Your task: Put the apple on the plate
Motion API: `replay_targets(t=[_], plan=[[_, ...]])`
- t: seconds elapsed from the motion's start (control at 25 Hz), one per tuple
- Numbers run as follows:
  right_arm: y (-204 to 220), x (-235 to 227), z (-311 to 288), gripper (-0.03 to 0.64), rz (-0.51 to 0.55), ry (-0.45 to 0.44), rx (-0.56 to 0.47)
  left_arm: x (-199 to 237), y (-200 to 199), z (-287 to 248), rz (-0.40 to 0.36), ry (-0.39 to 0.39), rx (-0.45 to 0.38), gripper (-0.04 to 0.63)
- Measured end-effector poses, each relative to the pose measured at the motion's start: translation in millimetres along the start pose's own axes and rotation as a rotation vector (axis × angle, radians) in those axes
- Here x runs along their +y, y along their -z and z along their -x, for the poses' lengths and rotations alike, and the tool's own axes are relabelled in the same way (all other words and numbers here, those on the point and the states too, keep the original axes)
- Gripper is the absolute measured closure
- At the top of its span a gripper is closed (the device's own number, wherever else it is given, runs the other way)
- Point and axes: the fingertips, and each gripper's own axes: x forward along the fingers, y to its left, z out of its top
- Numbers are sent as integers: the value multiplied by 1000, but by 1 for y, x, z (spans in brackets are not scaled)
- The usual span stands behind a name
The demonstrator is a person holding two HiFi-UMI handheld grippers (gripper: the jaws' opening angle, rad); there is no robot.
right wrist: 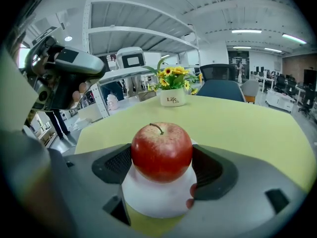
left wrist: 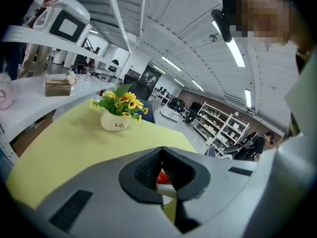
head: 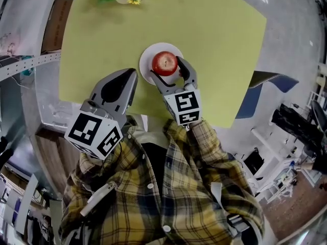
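Head view: looked down on table (head: 219, 45), plate (head: 146, 59) near its middle. Held right gripper (head: 166, 68) stretched forward across plate's near rim, clamped on apple (head: 164, 63) over plate's centre; couldn't tell whether touching plate. Held left gripper (head: 132, 76) left of plate, pinched closed, empty. Needed gentle lowering until seated, then even release, lest apple roll off plate.

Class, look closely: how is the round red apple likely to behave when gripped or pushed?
The round red apple is rounded all over, so it would probably roll if pushed. Its glossy skin might slip against the pads of the right gripper. It shows no denting between them, so it is likely firm.
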Motion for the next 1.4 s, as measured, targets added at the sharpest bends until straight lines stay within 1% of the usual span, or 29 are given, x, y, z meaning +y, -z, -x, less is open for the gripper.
replay_targets(t=[0.08, 0.28, 0.48, 0.6, 0.84, 1.4], plan=[[0, 0, 1, 253, 7, 0, -1, 0, -1, 0, 1, -1, 4, 588], [-2, 4, 1, 253, 83, -11, 12, 1, -2, -2, -1, 7, 11, 589], [3, 5, 0, 253, 106, -1, 35, 0, -2, -6, -7, 20, 21, 589], [6, 7, 1, 253, 121, -15, 50, 2, -1, -5, -6, 21, 22, 589], [9, 8, 2, 253, 99, -25, 69, 4, 1, -5, -10, 31, 26, 589], [1, 8, 6, 253, 68, 23, 61, 5, -9, 3, -21, 40, 10, 588]])
